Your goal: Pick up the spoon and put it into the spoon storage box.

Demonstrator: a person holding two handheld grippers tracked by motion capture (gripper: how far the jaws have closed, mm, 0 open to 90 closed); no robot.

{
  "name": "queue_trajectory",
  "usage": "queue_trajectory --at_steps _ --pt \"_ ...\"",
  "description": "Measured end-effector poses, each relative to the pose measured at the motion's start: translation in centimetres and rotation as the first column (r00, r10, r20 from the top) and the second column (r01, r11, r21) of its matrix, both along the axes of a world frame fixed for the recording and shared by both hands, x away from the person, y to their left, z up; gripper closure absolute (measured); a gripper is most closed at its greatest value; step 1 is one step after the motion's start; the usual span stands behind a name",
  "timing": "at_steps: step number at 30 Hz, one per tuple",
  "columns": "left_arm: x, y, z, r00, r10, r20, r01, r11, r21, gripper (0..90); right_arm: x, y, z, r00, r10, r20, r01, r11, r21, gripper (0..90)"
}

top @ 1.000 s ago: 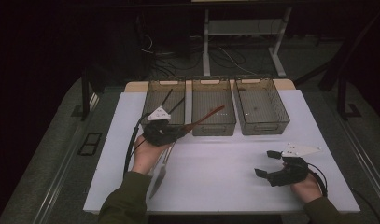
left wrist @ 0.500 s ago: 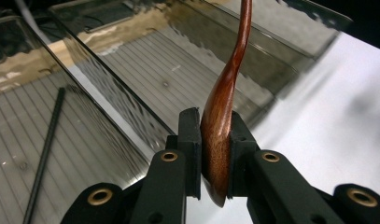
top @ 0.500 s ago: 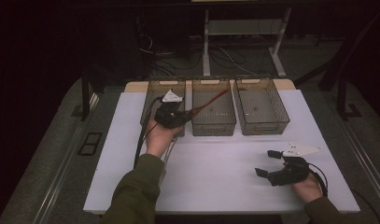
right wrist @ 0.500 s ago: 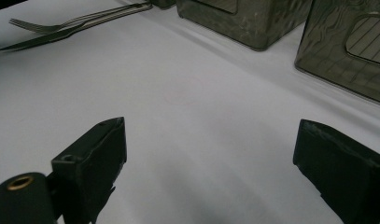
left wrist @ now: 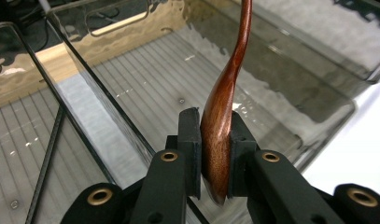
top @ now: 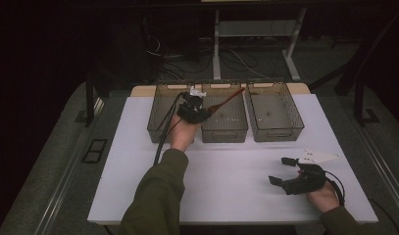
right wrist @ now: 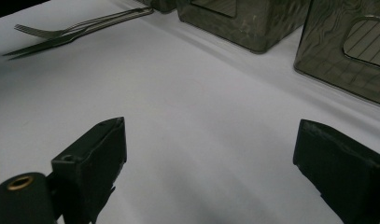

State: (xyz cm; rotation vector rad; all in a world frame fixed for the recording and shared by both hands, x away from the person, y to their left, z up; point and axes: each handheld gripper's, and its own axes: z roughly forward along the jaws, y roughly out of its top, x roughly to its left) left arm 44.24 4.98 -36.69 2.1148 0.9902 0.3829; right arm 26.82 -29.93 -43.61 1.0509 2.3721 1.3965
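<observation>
A white table (top: 226,196) seen from above in a dark room carries three smoky transparent plastic bins side by side along its far edge: a left bin (top: 160,115), a middle bin (top: 231,125) and a right bin (top: 275,112). The person's left arm, in an olive sleeve (top: 155,196), reaches forward from the bottom of the high view, and the left hand (top: 181,134) holds the left tool (top: 207,111) over the wall between the left and middle bins. A black cable (top: 163,132) trails from it back toward the person. The left tool's jaws are narrow, clamped on a reddish-brown wooden spoon (top: 225,100). In the left gripper view the two black jaws press on either side of the wide end of the wooden spoon (left wrist: 220,135), and its slim curved handle rises away over the ribbed floor of the middle bin (left wrist: 178,74); a dark thin item, too unclear to name, lies in the neighbouring left bin (left wrist: 19,154). At the near right of the table, the right hand (top: 324,196) rests the right tool (top: 280,171) low on the surface, well apart from the bins, with a pale three-cornered plate on top. Its jaws stand wide and hold nothing, as the right gripper view confirms. In that view a metal fork (right wrist: 61,30) lies on the table beside another slim utensil (right wrist: 43,46), near the bins' corners.
</observation>
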Motion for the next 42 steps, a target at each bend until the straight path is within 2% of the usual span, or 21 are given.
queue_trajectory --at_steps 6,9,11,16,17,19,21,22,24,28,33,42 --pt "0.6 -0.6 -1.0 0.9988 0.038 -0.029 -0.037 0.9987 0.033 78.7 0.0 -0.1 0.0 1.0 0.0 -0.001 0.0 1.0 0.004 9.0" --pt "0.6 -0.9 -1.4 0.9982 0.043 -0.043 -0.041 0.998 0.048 78.8 0.0 -0.1 0.1 1.0 0.0 0.0 0.0 1.0 0.005 9.0" --pt "0.6 -1.0 -1.5 0.9979 0.043 -0.047 -0.041 0.9983 0.04 78.7 0.0 -0.1 0.1 1.0 0.001 0.001 -0.001 1.0 0.005 9.0" --pt "0.6 -1.3 -1.6 0.9977 0.049 -0.046 -0.046 0.9972 0.059 78.2 0.0 -0.2 0.1 1.0 0.0 0.002 0.0 1.0 0.005 9.0" --pt "0.6 -1.3 -1.7 0.9976 0.047 -0.051 -0.045 0.998 0.046 78.2 0.0 -0.2 0.1 1.0 0.0 0.002 0.0 1.0 0.005 9.0" --pt "0.6 -1.3 -1.7 0.9973 0.055 -0.049 -0.052 0.9965 0.066 78.1 0.0 -0.2 0.1 1.0 0.001 0.002 -0.001 1.0 0.005 9.0" --pt "0.6 -1.3 -1.8 0.9972 0.049 -0.056 -0.046 0.9977 0.05 78.1 0.0 -0.2 0.1 1.0 -0.001 0.003 0.001 1.0 0.004 9.0" --pt "0.6 -1.3 -1.7 0.9973 0.055 -0.049 -0.053 0.997 0.056 77.6 0.0 -0.2 0.1 1.0 -0.001 0.004 0.001 1.0 0.005 9.0" --pt "0.6 -1.4 -1.6 0.9974 0.057 -0.045 -0.055 0.9978 0.036 73.0 0.0 -0.2 0.1 1.0 0.001 0.004 -0.001 1.0 0.004 9.0" --pt "0.5 -1.5 -1.4 0.9978 0.055 -0.037 -0.054 0.9981 0.03 67.4 0.0 -0.3 0.1 1.0 0.0 0.004 0.0 1.0 0.004 9.0" --pt "0.4 -1.7 -1.0 0.9989 0.025 -0.039 -0.024 0.9995 0.019 58.8 0.0 -0.3 0.2 1.0 0.0 0.005 -0.001 1.0 0.004 9.0" --pt "-0.6 -1.2 0.2 0.997 -0.073 -0.025 0.073 0.9973 0.004 48.0 -0.1 -0.3 0.2 1.0 0.0 0.006 0.0 1.0 0.005 9.0"
